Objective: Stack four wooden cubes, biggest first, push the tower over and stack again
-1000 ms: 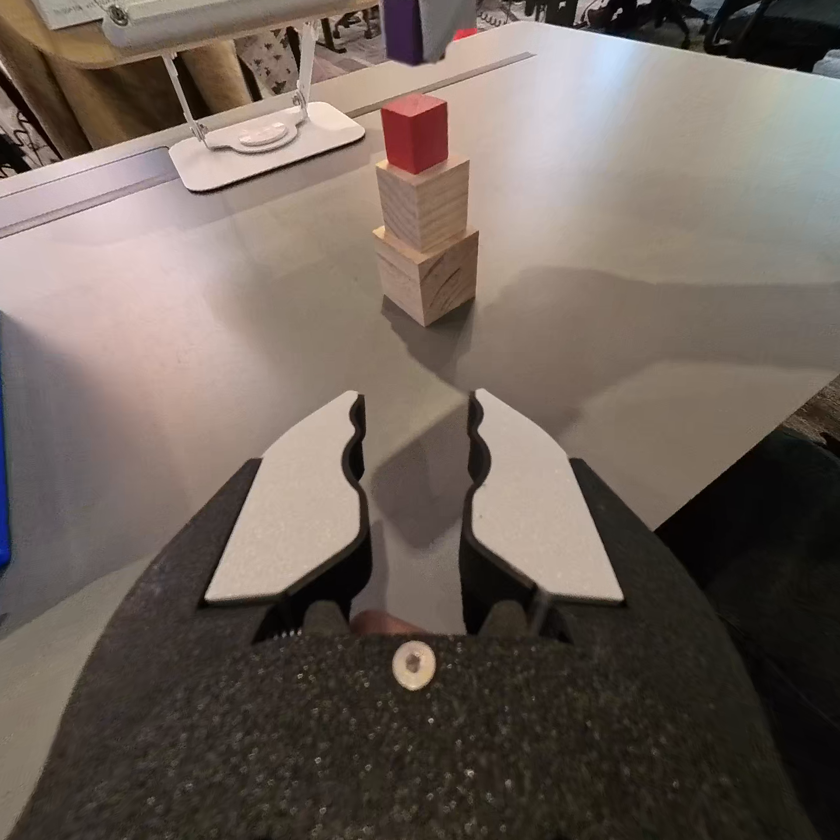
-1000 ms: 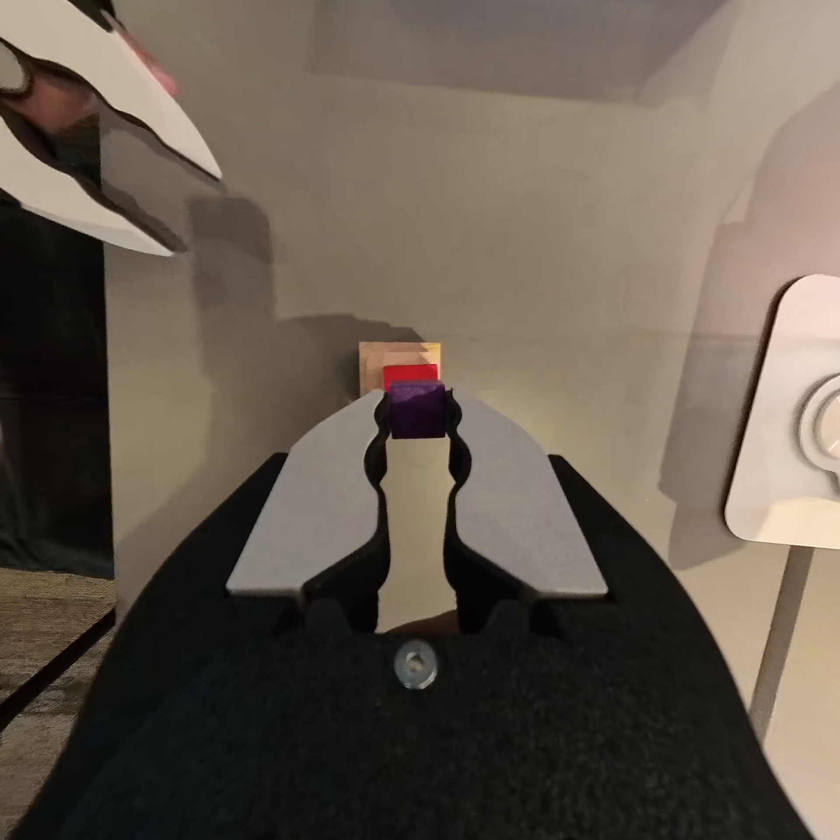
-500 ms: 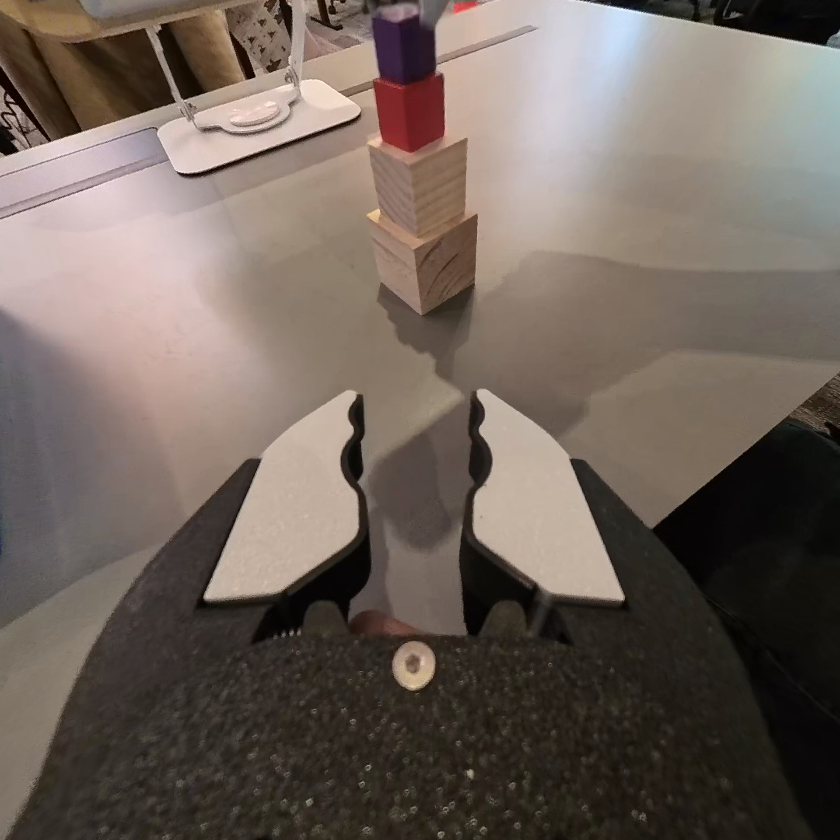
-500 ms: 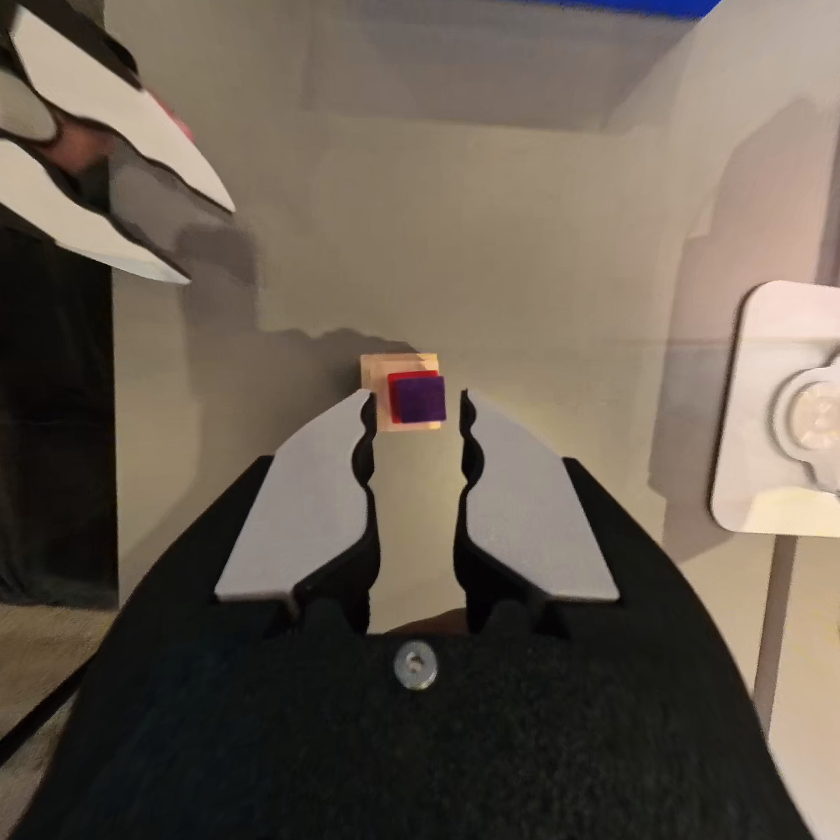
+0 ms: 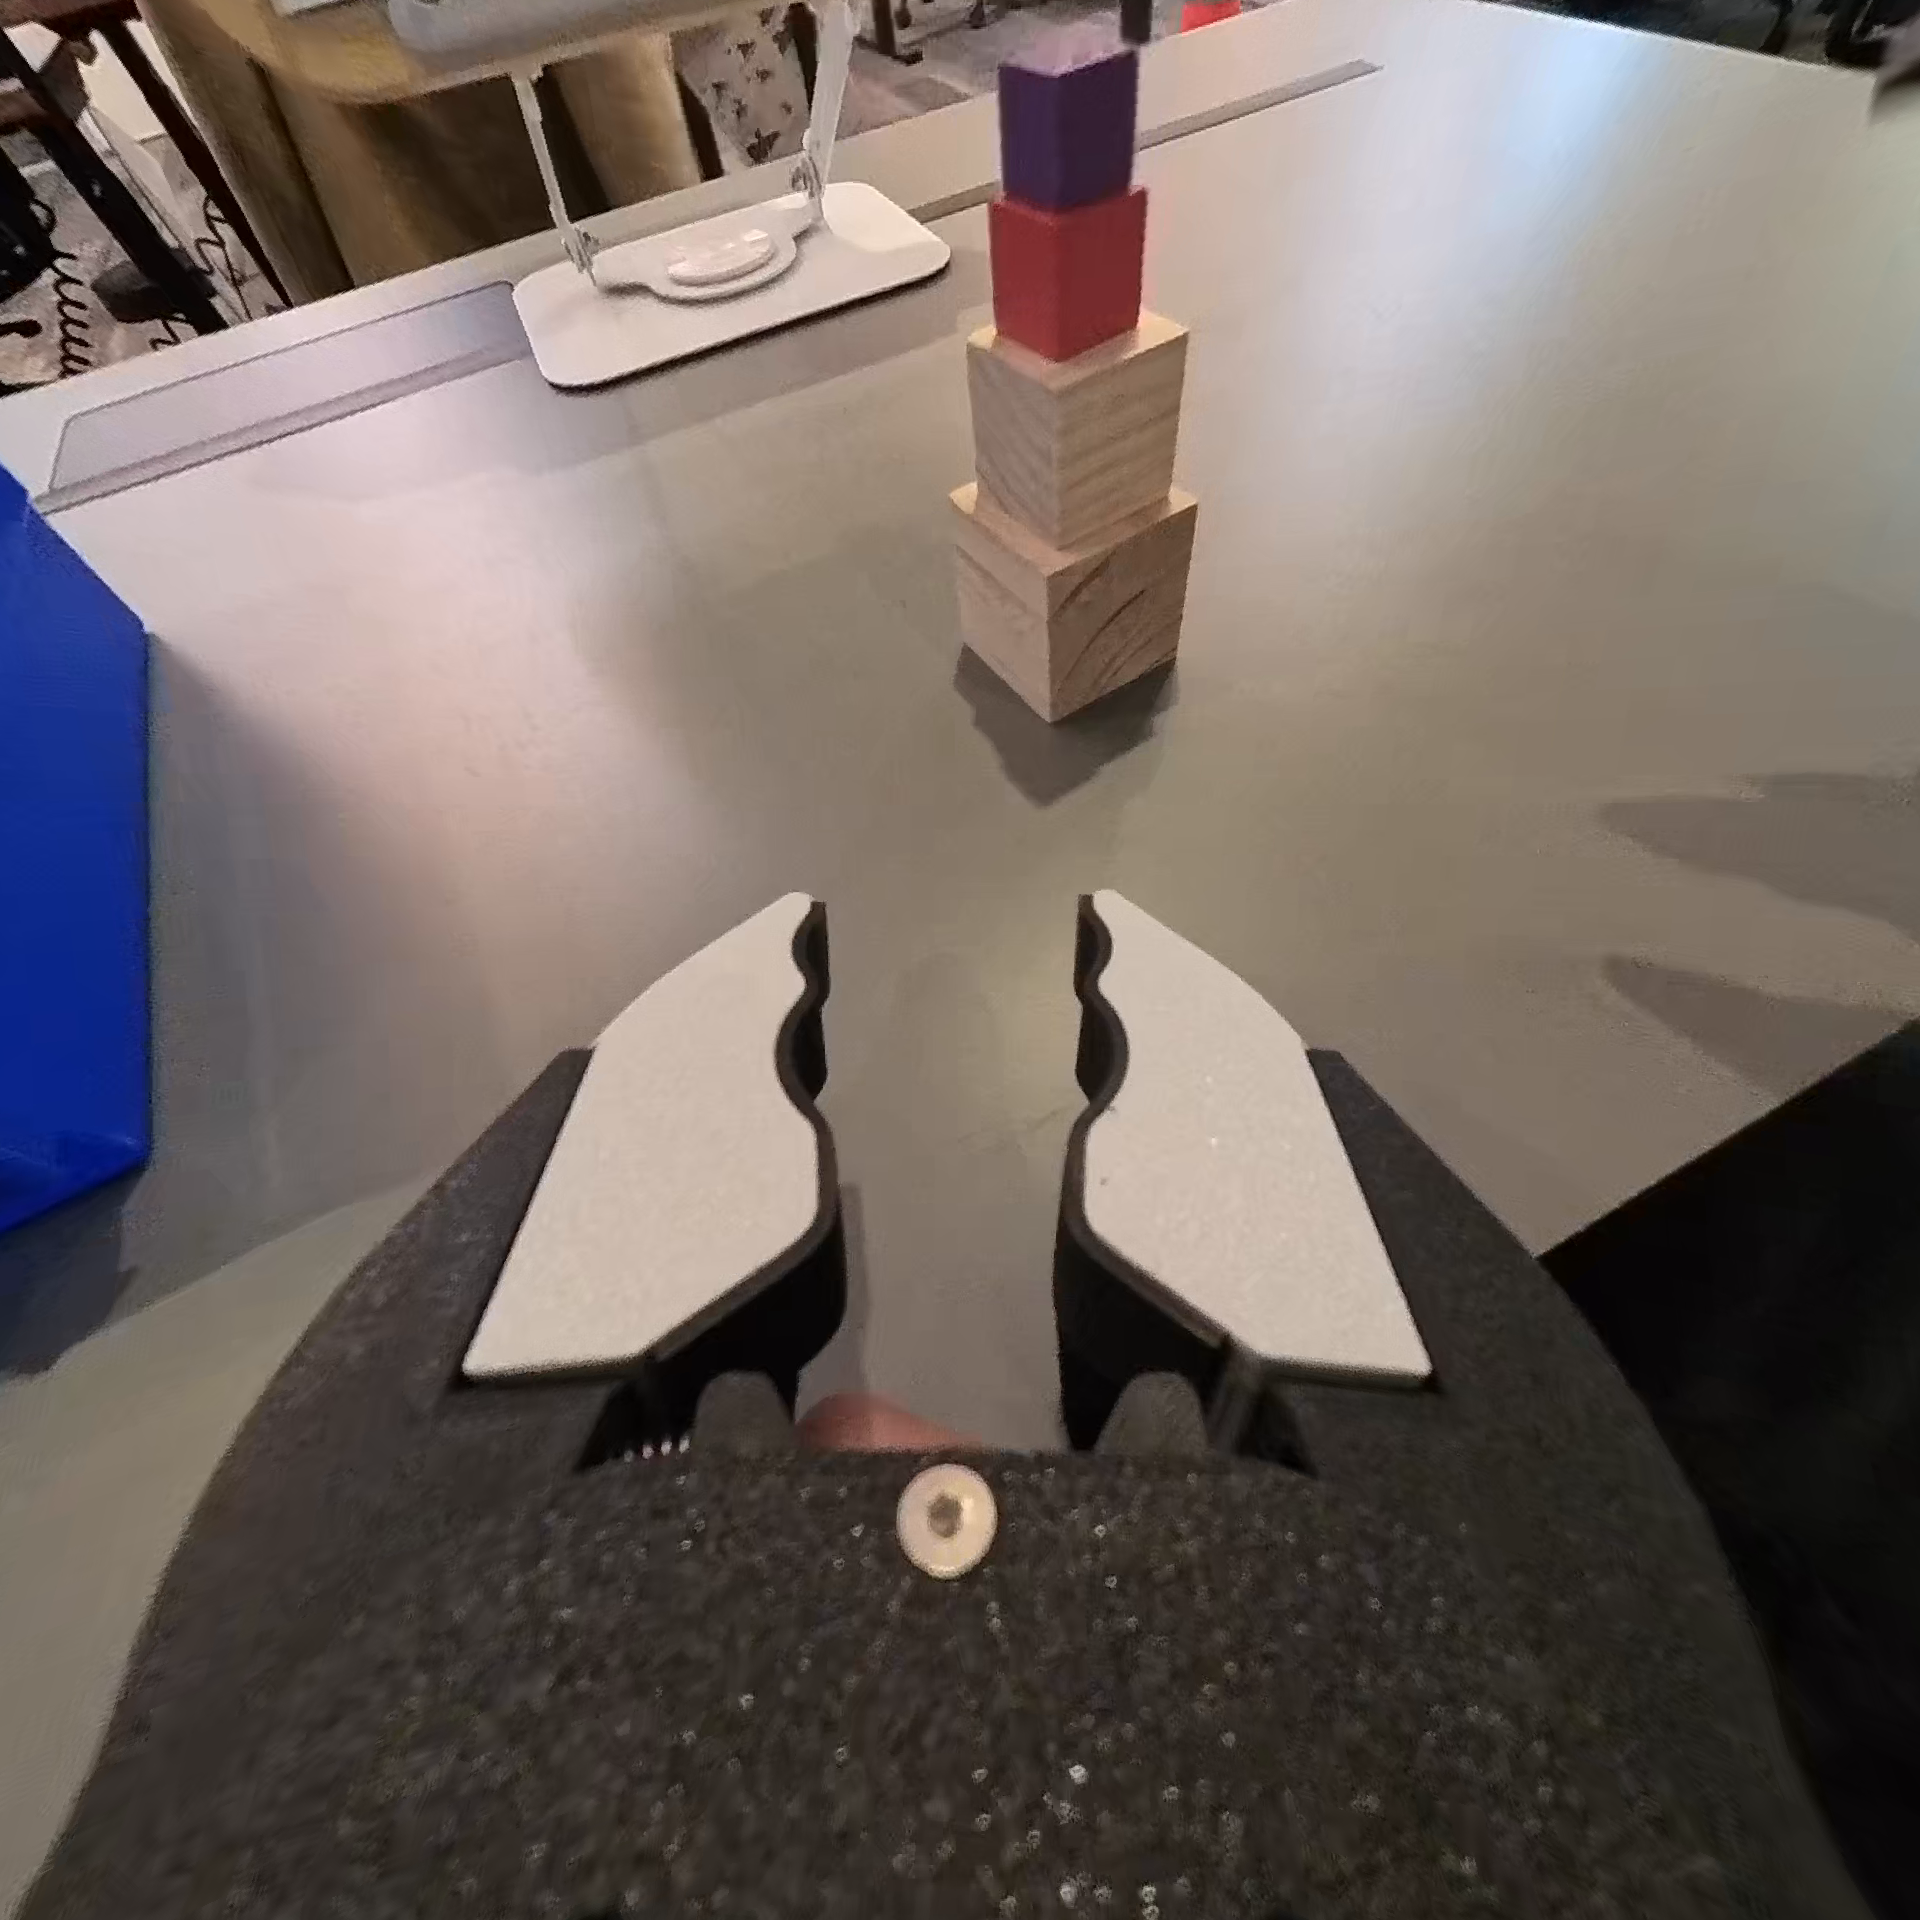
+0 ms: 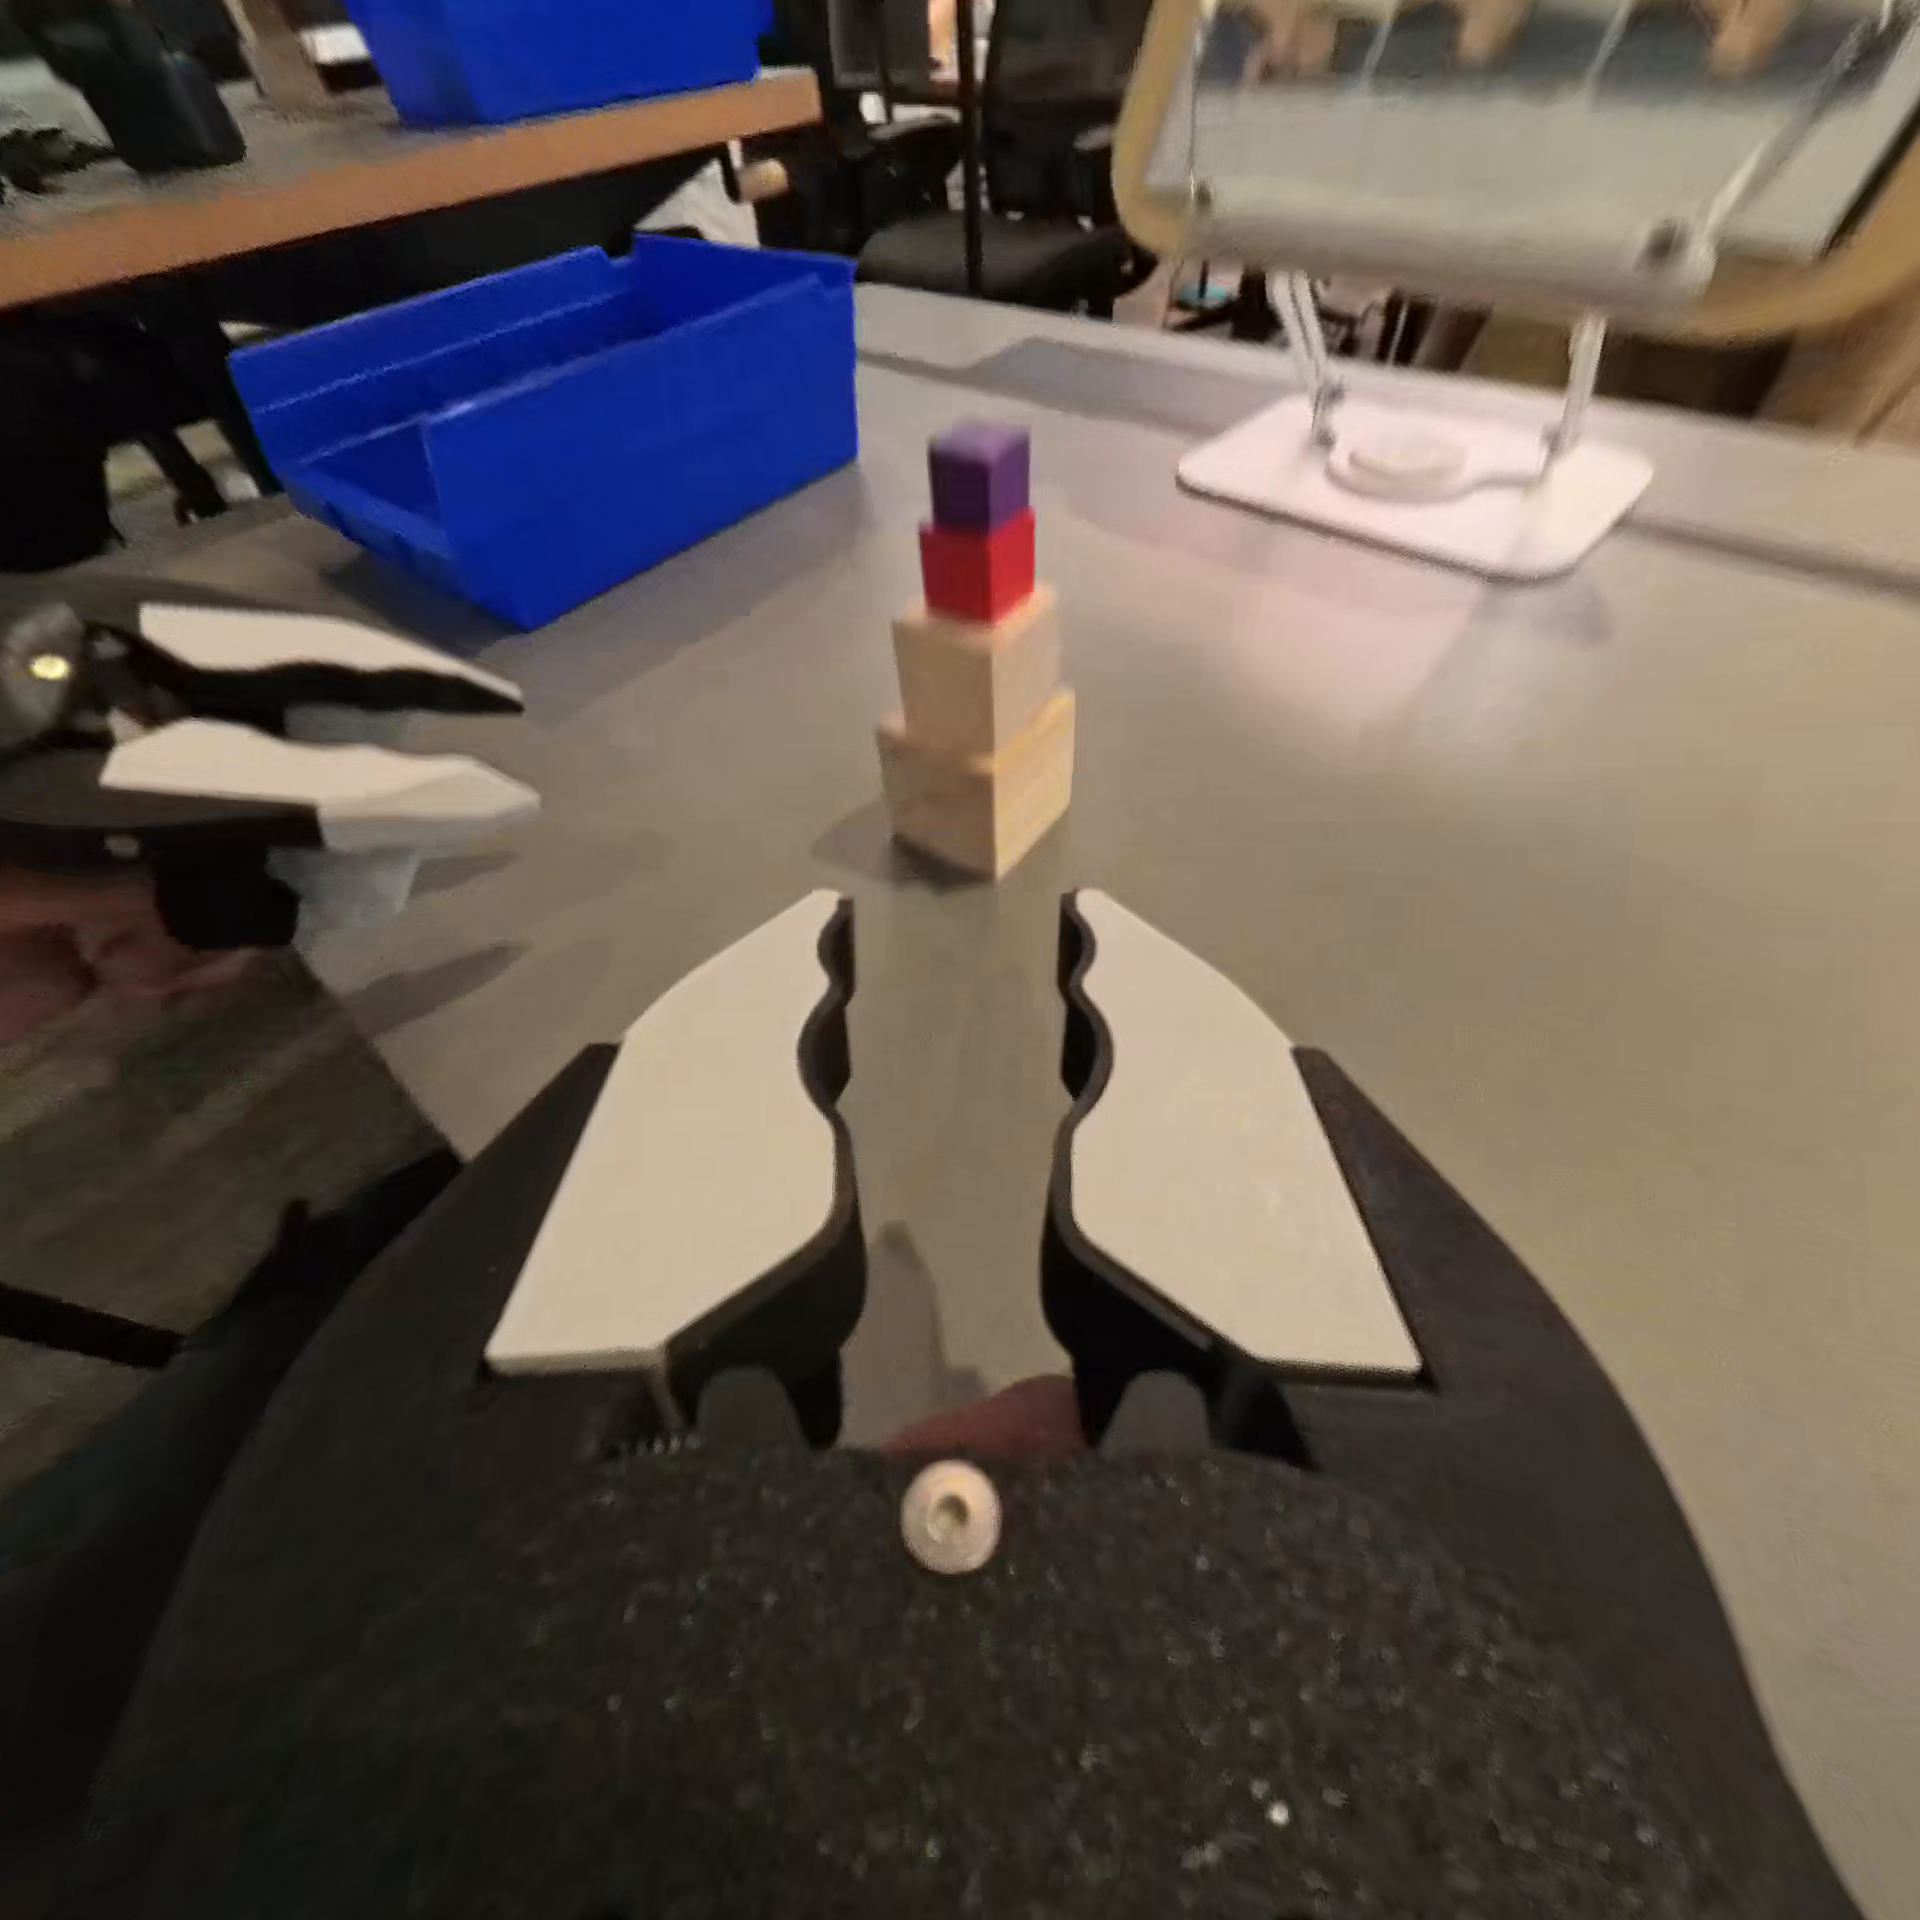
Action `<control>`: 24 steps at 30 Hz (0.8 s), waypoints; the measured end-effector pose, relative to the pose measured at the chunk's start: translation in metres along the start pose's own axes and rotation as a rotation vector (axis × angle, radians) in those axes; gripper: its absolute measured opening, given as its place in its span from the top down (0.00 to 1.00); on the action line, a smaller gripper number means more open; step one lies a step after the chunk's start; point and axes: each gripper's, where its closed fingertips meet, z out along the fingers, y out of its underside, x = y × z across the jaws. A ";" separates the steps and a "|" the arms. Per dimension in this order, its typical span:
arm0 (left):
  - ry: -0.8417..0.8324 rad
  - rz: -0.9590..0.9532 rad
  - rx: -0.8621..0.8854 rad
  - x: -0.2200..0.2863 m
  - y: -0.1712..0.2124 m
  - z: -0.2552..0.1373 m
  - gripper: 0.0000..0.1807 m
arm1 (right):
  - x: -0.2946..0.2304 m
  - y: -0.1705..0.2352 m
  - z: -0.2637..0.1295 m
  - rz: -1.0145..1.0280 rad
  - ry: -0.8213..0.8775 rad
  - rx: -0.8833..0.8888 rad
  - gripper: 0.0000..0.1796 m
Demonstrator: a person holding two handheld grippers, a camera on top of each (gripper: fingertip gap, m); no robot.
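A tower of four cubes stands upright on the grey table [image 5: 520,727]. From the bottom it has a large plain wooden cube [image 5: 1075,613], a smaller plain wooden cube [image 5: 1075,431], a red cube [image 5: 1068,272] and a purple cube [image 5: 1065,125] on top. The tower also shows in the right wrist view: large cube [image 6: 982,795], second cube [image 6: 977,670], red cube [image 6: 977,566], purple cube [image 6: 979,475]. My left gripper [image 5: 951,914] is open and empty, well short of the tower; it shows too at the left of the right wrist view [image 6: 509,743]. My right gripper [image 6: 956,909] is open and empty, just in front of the tower's base.
A blue bin [image 6: 561,436] stands behind and left of the tower; its corner shows in the left wrist view [image 5: 62,883]. A white stand base [image 5: 727,275] sits at the table's far side, also in the right wrist view [image 6: 1413,488]. The table's near edge [image 5: 1662,1164] is at the right. Between my left fingertips and the large plain wooden cube [image 5: 1075,613] there is roughly 12 centimeters. The right camera catches it too, in the right wrist view [image 6: 904,767].
My right gripper set the purple cube on the red cube, opened, and drew back and down from above the tower to table level in front of it. The left gripper shifted slightly.
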 end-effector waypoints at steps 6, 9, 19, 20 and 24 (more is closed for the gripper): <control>-0.001 0.039 0.022 0.009 -0.005 0.000 0.75 | -0.019 0.061 -0.017 -0.079 0.048 -0.070 0.88; 0.003 0.054 0.023 0.013 -0.006 0.003 0.75 | -0.028 0.065 -0.018 -0.149 0.047 -0.073 1.00; 0.031 0.023 0.013 0.012 -0.005 0.007 0.76 | -0.040 0.064 -0.008 -0.212 0.030 -0.077 1.00; 0.031 0.018 0.015 0.011 -0.005 0.006 0.76 | -0.044 0.061 -0.002 -0.211 0.006 -0.082 1.00; 0.000 0.002 0.045 0.002 -0.012 0.002 0.77 | -0.098 0.059 0.057 -0.282 -0.230 -0.275 1.00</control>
